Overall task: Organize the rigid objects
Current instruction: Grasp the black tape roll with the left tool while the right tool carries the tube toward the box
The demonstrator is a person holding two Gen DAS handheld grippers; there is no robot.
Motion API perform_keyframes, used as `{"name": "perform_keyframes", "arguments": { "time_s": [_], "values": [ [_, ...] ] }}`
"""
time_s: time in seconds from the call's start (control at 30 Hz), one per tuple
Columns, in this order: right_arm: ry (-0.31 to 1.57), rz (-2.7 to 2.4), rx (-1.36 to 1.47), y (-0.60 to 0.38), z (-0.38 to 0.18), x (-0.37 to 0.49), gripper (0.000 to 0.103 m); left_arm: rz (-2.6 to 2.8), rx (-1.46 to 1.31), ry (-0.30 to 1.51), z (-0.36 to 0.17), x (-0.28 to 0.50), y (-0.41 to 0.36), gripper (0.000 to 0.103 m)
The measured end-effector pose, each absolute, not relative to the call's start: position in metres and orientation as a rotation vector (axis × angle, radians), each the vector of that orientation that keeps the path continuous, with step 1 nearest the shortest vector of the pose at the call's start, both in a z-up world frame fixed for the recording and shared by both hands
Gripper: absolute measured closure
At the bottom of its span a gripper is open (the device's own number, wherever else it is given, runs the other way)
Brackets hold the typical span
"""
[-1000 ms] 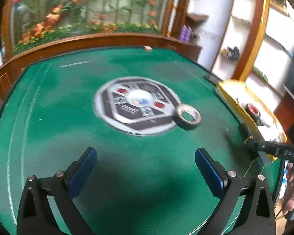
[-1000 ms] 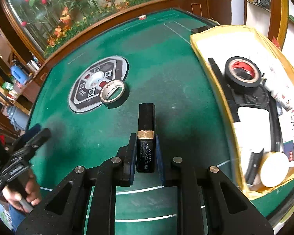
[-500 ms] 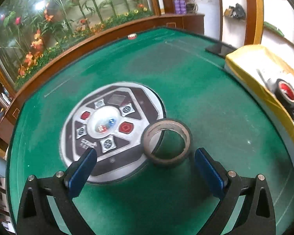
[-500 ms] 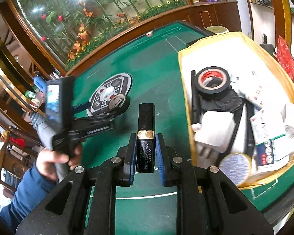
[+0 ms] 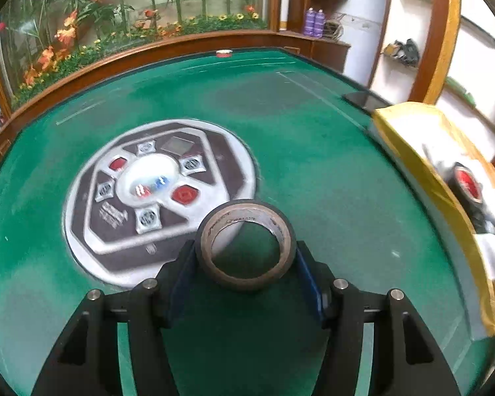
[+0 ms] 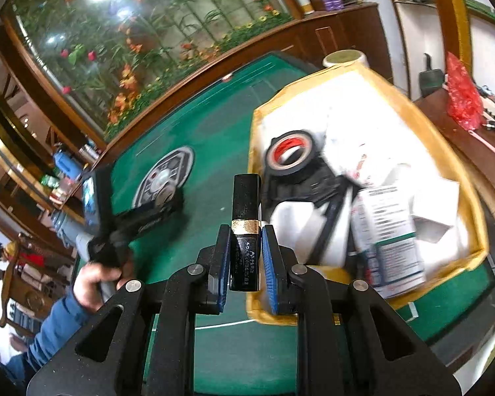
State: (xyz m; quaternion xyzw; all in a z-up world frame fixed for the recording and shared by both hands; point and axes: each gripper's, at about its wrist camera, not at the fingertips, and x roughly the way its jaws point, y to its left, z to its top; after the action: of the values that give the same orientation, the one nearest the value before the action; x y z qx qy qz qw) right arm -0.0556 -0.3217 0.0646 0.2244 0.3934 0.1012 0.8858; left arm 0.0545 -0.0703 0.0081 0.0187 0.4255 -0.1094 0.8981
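Brown tape roll (image 5: 246,246) pinched in left tool (image 5: 246,264), black tube (image 6: 246,231) clamped in right tool (image 6: 246,257)

Both views evenly bright, daylight from the glass wall of plants (image 6: 155,43) behind the green table (image 5: 313,165). Strong white glare patch on that glass, upper left in the right wrist view. Soft shadow on the felt just under the tape roll (image 5: 246,247). Motion blur: yellow box (image 6: 445,151) contents smeared, box rim soft in the left wrist view. Heavy fisheye bending; black vignette at corners.
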Motion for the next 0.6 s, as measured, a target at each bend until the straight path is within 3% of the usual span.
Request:
{"name": "perform_keyframes", "arguments": {
  "time_s": [0.6],
  "values": [
    [0.806,0.132,0.431,-0.361,0.079,-0.044,0.085,-0.468,0.043,0.805,0.06,0.033,-0.135,0.045]
  ]
}}
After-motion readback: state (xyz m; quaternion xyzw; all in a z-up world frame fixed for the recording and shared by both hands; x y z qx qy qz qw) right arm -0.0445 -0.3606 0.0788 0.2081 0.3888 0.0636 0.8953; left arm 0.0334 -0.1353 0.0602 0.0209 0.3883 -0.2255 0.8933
